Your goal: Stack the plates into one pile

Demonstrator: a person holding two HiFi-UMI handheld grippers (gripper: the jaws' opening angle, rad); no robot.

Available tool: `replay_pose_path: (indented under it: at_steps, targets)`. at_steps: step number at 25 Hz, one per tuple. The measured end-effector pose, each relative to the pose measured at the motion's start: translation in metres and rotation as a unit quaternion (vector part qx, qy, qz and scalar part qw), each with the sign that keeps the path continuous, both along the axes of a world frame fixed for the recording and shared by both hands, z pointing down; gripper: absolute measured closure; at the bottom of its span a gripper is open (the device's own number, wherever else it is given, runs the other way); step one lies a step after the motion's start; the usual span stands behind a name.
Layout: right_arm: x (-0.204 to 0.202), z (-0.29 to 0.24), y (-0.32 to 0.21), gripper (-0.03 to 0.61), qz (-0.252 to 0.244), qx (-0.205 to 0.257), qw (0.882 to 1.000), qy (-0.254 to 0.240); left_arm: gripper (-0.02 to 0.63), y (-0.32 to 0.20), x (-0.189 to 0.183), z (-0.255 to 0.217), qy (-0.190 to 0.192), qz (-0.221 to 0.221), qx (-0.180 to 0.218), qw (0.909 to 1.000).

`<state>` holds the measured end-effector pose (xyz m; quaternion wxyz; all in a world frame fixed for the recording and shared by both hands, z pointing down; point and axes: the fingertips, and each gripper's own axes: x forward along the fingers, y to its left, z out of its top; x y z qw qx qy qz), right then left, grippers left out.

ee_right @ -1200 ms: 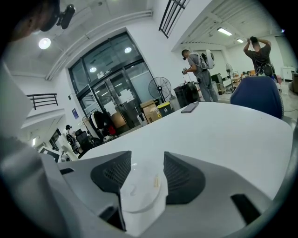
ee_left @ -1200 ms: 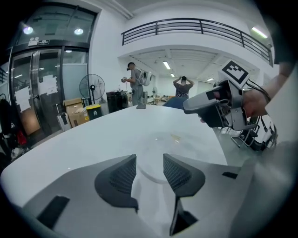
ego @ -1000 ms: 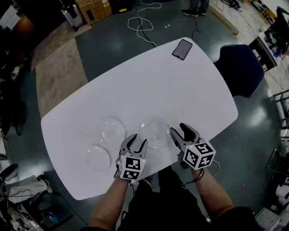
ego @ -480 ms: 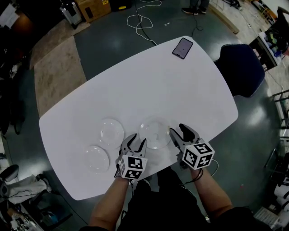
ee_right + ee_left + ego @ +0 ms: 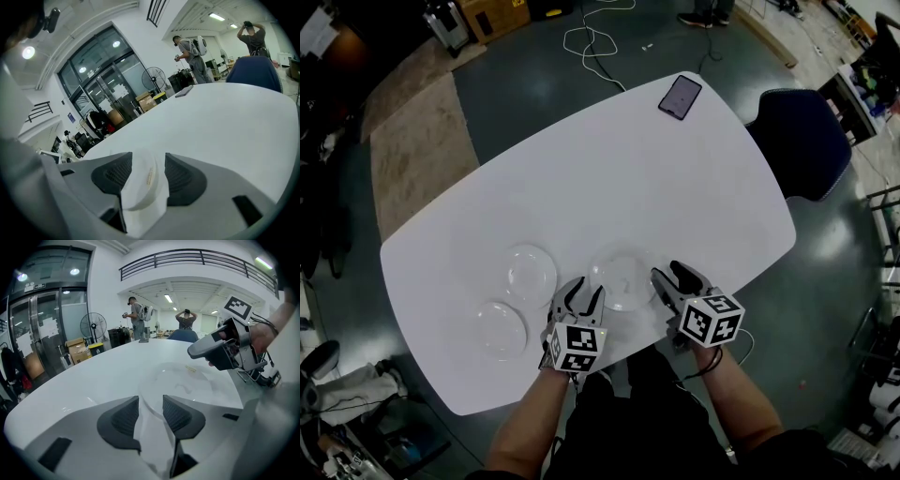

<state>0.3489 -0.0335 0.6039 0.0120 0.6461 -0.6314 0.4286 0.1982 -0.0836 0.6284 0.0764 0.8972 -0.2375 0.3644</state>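
Left gripper view: left tool [image 5: 151, 403] mid-closure around plate [image 5: 187, 380] rim.

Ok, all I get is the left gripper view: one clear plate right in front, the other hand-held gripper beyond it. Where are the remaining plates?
Observer: The head view shows a second plate and a third plate on the table, left of the first plate, the one you see. Nothing is stacked.
Operator: Is the right hand-held gripper holding anything?
Observer: No grip. In the right gripper view its jaws stand apart, with the first plate's rim between them.
Operator: Anything else on the table?
Observer: A phone at the far edge, away from the plates.
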Motion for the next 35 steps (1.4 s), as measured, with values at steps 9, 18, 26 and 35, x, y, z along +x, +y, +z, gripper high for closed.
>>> replay_pose_path:
  at_steps: [9,18,26,35]
  targets:
    - [-0.010,0.023,0.000,0.347,-0.002,-0.027,0.999,-0.043,0.439,-0.002,0.001,0.002,0.003,-0.005,-0.001,1.0000]
    - [-0.022,0.030,-0.007,0.348,-0.043,-0.052,0.996,-0.051,0.440,-0.004,0.003,0.002,0.009,-0.012,-0.004,0.9999]
    - [-0.040,0.032,-0.011,0.422,-0.070,-0.069,0.993,-0.064,0.440,-0.001,0.000,0.005,0.010,-0.010,-0.013,0.9998]
    - [-0.045,0.021,-0.014,0.520,-0.065,-0.052,0.992,-0.097,0.440,0.000,-0.003,0.004,0.008,-0.008,-0.018,0.9998]
